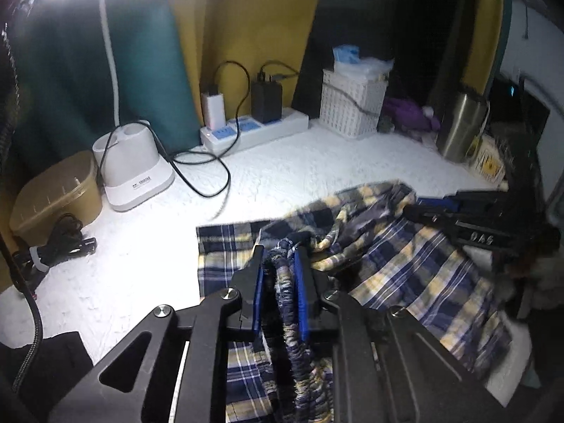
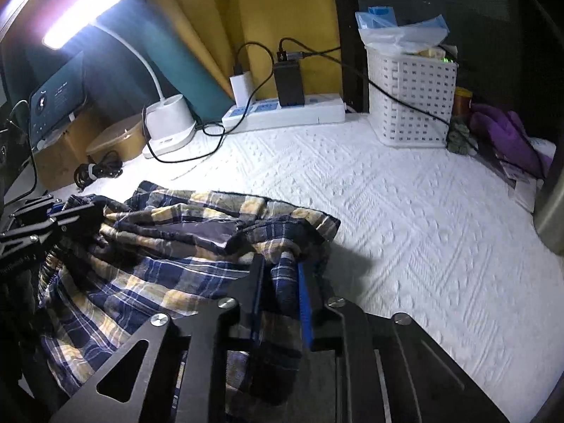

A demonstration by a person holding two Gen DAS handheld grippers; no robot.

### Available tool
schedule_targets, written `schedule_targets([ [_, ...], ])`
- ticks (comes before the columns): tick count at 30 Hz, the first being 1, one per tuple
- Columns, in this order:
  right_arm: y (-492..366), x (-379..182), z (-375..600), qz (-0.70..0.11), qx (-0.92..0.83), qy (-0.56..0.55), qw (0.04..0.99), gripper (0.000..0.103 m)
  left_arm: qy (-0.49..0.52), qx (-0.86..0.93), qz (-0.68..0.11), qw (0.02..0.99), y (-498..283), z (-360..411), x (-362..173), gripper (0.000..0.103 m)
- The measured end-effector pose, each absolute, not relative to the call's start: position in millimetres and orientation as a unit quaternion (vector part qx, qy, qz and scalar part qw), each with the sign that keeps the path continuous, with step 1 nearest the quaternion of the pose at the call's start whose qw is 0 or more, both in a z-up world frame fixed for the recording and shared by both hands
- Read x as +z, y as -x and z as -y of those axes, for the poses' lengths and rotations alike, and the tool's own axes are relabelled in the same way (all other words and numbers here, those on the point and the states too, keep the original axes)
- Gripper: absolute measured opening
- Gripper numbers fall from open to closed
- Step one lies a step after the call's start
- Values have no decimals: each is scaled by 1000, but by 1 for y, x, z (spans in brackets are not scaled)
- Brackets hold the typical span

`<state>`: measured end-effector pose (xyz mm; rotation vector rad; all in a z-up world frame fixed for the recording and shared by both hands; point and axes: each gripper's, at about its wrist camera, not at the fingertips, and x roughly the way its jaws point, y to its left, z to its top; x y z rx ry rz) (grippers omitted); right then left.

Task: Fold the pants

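One pair of plaid pants (image 2: 169, 246) lies rumpled on the white surface (image 2: 405, 211). The left tool (image 1: 280, 257) pinches their gathered waistband. The right tool (image 2: 282, 268) is clamped narrowly on a fabric fold.

Right gripper (image 2: 280, 264) pinches a fold of plaid pants (image 2: 148, 271) on the white quilted cover (image 2: 405, 211)

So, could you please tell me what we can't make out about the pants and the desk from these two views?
- Pants: the near end runs under the left claw and off the bottom edge, left wrist view.
- Right wrist view: the right claw hides the cloth it pinches.
- Basket contents: veiled by a plastic bag.
- Desk's right side: dark, cut off in the left wrist view.
- Lamp head: glare, left wrist view.
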<state>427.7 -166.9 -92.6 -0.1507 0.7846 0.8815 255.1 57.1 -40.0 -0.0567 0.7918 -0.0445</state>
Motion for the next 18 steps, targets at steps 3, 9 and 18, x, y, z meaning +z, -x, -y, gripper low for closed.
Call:
schedule_targets([
  [3,-432,-88,166,-367,413,65,831,15,41,-26,-369,928,-257,-61,-30,14],
  [9,-457,-100,165,-381,389,32,838,14,41,-5,-380,924,-274,-74,-45,14],
  [18,-462,-117,145,-388,371,61,842,14,63,10,-424,903,-293,-97,-83,20],
])
